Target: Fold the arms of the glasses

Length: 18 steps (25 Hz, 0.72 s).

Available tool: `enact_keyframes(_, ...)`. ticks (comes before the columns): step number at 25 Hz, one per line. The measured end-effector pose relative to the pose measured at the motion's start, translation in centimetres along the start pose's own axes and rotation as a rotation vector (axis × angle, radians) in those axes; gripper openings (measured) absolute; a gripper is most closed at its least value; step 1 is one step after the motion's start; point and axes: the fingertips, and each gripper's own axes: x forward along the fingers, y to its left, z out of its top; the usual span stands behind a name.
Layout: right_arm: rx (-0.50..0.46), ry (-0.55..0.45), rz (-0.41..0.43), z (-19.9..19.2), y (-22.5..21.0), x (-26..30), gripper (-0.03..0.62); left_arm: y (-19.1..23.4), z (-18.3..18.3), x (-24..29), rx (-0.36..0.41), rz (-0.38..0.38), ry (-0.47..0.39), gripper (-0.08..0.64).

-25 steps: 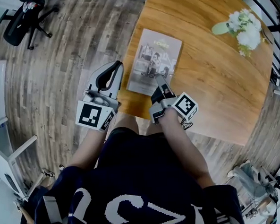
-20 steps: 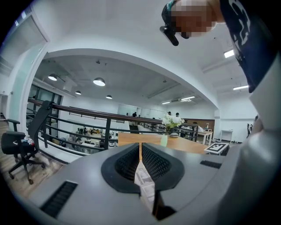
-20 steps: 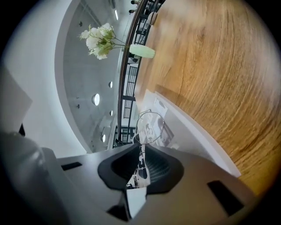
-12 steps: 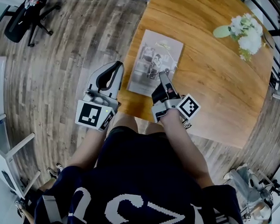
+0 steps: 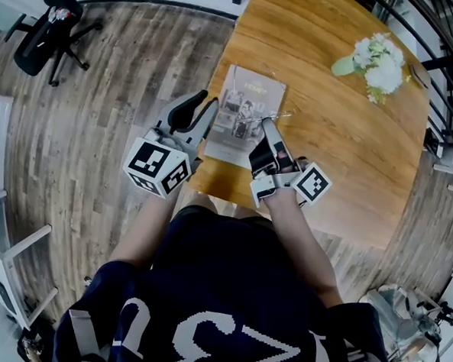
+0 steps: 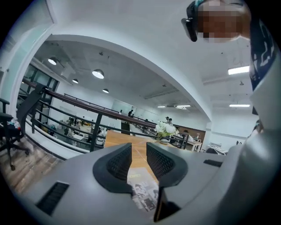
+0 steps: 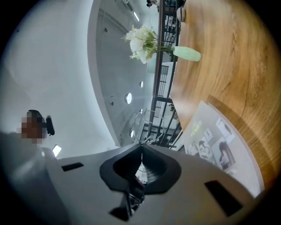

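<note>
The right tool (image 5: 267,126) is closed tight on the glasses (image 5: 252,121) and now carries them clear of the magazine (image 5: 251,87); 1 second back they sit low against its cover. In the right gripper view the jaws meet on the thin wire frame, and 1 lens ring (image 7: 147,125) stands up just past the tips.

The left tool (image 5: 201,113) has come in from the left toward the magazine's near edge. Its jaws have just been opening to a narrow gap, and the left gripper view shows nothing between them (image 6: 138,151), only the magazine beyond.

This looks like the set-up for the fold: 1 tool steadies the frame while the other is readied to push an arm shut. No view shows whether either arm is folded yet.

Between the 2 tools nothing blocks the way. The flowers (image 5: 376,56) stand well apart at the upper right of the desk (image 5: 338,131), and an office chair (image 5: 49,26) is on the floor at the upper left.
</note>
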Motion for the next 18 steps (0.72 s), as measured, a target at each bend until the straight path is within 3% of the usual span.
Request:
enact_keyframes(9,-0.031,0.023,0.088,0.5,3.3,-0.5,0.028,-1.9,0.3,3.0,-0.189,-0.149,0.065,0.117)
enact_keyframes(18,-0.055,0.047,0.116,0.1,4.6,-0.9,0.028,-2.6,-0.1,3.4,-0.253,-0.177,0.096,0.079)
